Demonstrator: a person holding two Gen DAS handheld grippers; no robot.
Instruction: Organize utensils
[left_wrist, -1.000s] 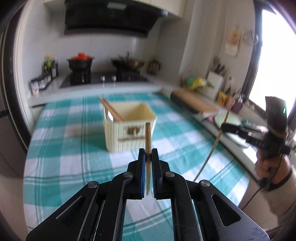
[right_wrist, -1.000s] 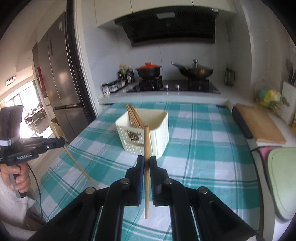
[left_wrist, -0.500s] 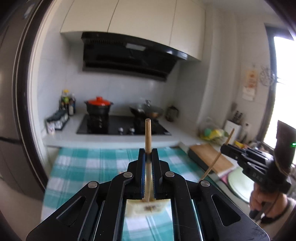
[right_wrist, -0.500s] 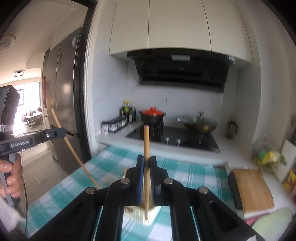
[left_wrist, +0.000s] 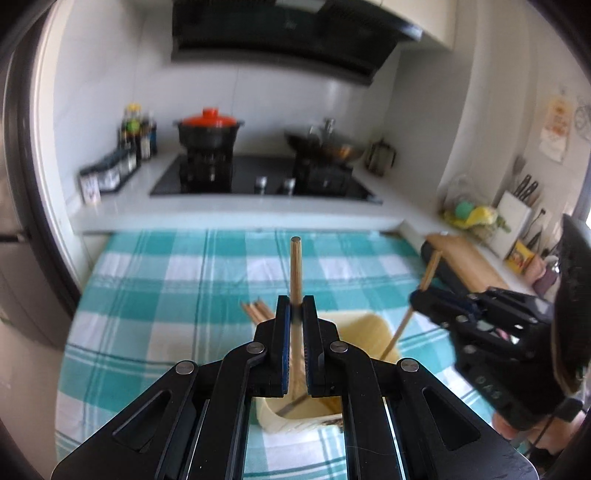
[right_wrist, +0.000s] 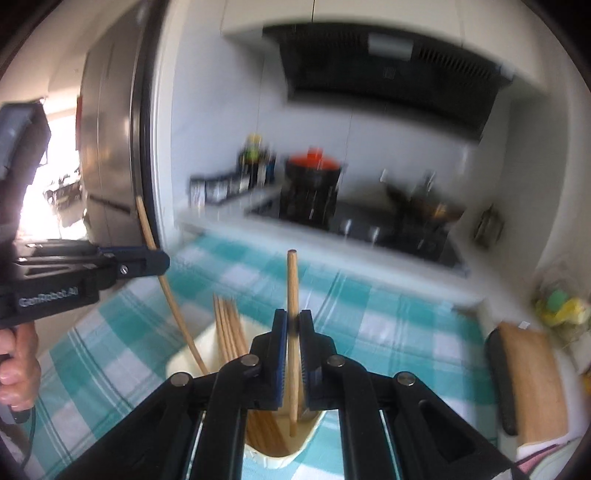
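From the left wrist: left gripper clenched on a wooden chopstick, held upright with its blunt end up and its lower part dipping into the cream utensil holder directly below. Holder standing on the surface under a teal-and-white checked cloth; tips of other chopsticks poking out at its far left rim, just beside the left finger. To the right, right gripper clamped on a second chopstick, slanted, lower end reaching down into the holder's right side. Beyond the cloth: black hob, red-lidded pot, wok, bottle rack; at right, a wooden cutting board and knife block. From the right wrist, heavily blurred: right gripper clenched on its chopstick, nearly upright, lower end hanging inside the holder below the fingers. Bundle of chopsticks leaning at the holder's left, close beside the left finger and partly hidden by the gripper body. At far left, left gripper gripping the other chopstick, curved by the lens, its tip down at the holder's near-left rim. Person's hand on that gripper's handle. Refrigerator behind; pot and hob smeared; cutting board at right.
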